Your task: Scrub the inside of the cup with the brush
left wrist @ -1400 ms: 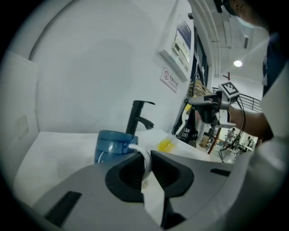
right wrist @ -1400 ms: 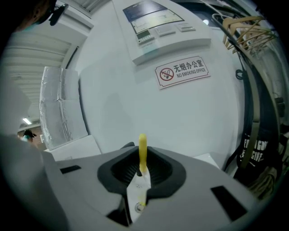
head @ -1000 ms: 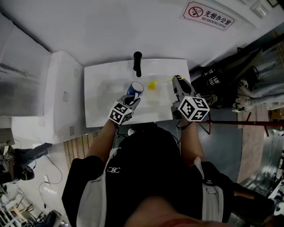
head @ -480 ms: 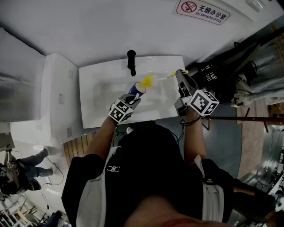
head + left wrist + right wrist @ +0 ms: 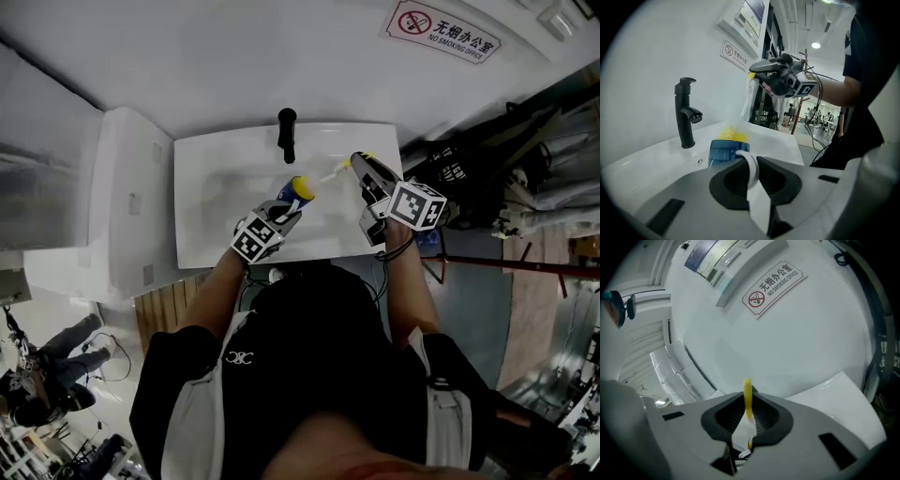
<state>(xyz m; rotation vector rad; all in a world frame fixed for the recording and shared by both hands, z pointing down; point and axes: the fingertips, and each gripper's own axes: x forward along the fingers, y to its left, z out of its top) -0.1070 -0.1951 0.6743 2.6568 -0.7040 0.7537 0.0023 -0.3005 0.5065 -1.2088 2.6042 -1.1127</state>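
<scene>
Two grippers, one job each: one steadies and one scrubs, over the white ceramic sink (image 5: pixel 202 246) in front of the black tap (image 5: pixel 288 133), probably so drips fall in the basin.
Left gripper (image 5: pixel 752 166): jaws set narrow and clamped on the white loop handle of the blue cup (image 5: pixel 724 152), which leaves the rim free.
Cup position: above the basin, mouth turned away from the left gripper and toward the brush, so the bristles have a way in.
Right gripper (image 5: pixel 747 411): jaws almost together, pinching the thin yellow tail of the brush (image 5: pixel 330 173), a slim pale shaft with a yellow bristle head.
Brush head: at the cup's mouth, apparently just inside.
Reach: the far-end hold looks chosen for depth, though the head may wobble.
</scene>
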